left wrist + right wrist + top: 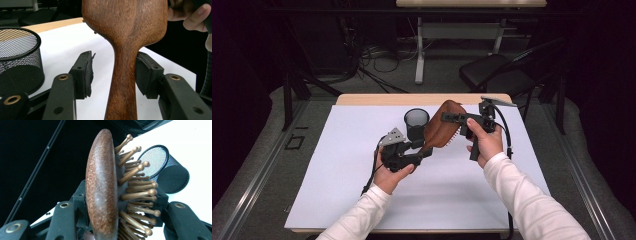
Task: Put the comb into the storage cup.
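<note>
The brush (pixel 443 125) hangs above the bench (pixel 362 200), beside the mesh cup (pixel 416 122). The right claw (pixel 451 118) pinches its head, one pad on the wooden back, the other among the pins (pixel 140 193). The left claw (pixel 113 72) stands spread around the handle (pixel 122 95), its left pad clear, its right pad at most brushing the wood. All the weight likely rests on the right grip; pins flex, so the head could twist or slip and drop onto the bench, or knock the cup over.
</note>
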The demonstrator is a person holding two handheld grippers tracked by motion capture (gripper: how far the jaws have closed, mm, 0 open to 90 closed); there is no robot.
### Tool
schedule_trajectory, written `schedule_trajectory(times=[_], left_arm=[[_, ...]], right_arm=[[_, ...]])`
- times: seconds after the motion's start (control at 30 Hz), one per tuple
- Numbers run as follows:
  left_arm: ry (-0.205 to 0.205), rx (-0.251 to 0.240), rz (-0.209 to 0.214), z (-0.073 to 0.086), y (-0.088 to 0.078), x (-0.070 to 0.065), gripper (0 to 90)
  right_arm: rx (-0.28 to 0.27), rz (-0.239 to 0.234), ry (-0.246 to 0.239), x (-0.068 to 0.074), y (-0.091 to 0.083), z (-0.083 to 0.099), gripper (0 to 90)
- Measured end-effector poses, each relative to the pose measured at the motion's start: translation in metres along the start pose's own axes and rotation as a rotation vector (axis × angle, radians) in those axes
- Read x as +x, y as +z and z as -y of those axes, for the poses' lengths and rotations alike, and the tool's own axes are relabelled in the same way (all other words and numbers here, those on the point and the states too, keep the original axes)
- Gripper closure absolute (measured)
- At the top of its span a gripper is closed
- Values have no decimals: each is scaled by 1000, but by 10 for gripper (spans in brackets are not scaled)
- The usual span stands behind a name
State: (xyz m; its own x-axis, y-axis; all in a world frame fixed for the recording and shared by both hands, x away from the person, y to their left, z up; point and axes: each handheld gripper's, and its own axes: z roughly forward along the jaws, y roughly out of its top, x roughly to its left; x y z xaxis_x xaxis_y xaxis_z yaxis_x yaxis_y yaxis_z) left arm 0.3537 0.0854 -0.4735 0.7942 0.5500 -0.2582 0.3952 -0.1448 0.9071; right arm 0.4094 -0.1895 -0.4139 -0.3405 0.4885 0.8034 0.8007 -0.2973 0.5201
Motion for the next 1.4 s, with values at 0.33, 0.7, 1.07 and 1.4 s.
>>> schedule_trajectory(times=[0.33,0.7,1.07,1.4], left_arm=[[-6,-10,-3,0,0,0,459],[-2,-22,-41,0,1,4,429],[-6,-22,-71,0,0,11,411],[24,-28,-196,-2,-5,18,411]], right_arm=[[-12,12,6,-5,-4,-3,475],[-23,30,7,-13,-6,-5,475],[-35,46,6,-18,-9,-7,475],[-34,45,6,-18,-8,-7,475]])
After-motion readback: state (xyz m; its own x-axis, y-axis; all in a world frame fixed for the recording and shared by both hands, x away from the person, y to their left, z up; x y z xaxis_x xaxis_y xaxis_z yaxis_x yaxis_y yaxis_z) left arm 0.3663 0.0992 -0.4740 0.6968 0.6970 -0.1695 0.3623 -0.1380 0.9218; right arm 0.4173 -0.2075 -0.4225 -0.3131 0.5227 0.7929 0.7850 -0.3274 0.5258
